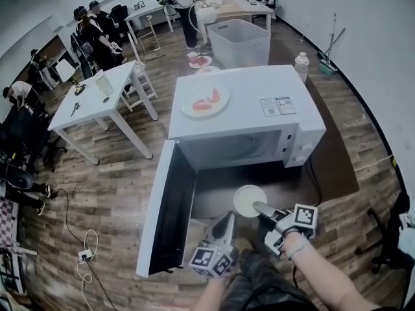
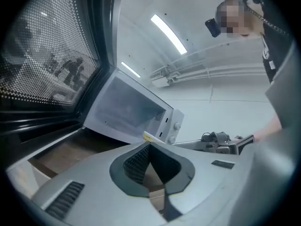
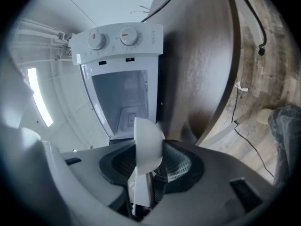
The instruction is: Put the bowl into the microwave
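Insertion step under way: right tongs [image 1: 258, 207] grip the bowl [image 1: 249, 198] by its rim just before the microwave [image 1: 259, 105], door [image 1: 170, 212] open, left tongs [image 1: 227, 220] closed and empty alongside; next move likely calls for level advance inside, then release.

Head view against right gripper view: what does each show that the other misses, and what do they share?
Head view only: the plate of red food on top of the microwave, its swung-open door, the left claw and the storage bin. Right gripper view only: a close look at the right claw, its jaws pinching the rim of the white bowl. Both: that bowl and the microwave's open cavity.
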A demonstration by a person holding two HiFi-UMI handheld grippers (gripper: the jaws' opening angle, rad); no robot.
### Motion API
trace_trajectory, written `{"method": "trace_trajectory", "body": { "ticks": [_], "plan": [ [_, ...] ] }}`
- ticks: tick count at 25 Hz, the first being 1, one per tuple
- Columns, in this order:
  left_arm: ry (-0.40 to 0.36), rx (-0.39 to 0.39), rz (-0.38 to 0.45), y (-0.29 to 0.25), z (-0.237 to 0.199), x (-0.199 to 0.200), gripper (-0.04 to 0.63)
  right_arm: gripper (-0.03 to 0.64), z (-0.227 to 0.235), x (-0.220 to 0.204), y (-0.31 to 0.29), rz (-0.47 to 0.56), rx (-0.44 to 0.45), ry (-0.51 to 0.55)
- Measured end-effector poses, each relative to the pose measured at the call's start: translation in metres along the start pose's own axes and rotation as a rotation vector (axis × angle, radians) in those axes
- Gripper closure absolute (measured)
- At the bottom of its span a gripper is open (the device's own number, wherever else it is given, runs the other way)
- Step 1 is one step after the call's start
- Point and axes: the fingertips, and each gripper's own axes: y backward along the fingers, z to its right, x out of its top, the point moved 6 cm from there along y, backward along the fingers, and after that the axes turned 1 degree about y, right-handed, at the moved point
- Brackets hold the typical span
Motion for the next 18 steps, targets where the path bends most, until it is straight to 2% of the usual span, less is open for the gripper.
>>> {"method": "trace_trajectory", "body": {
  "ticks": [18],
  "plan": [
    [0.025, -0.010, 0.018, -0.054, -0.023, 0.010, 0.583, 0.466, -0.016, 0.043, -0.052, 0.045, -0.015, 0.024]
  ]
}}
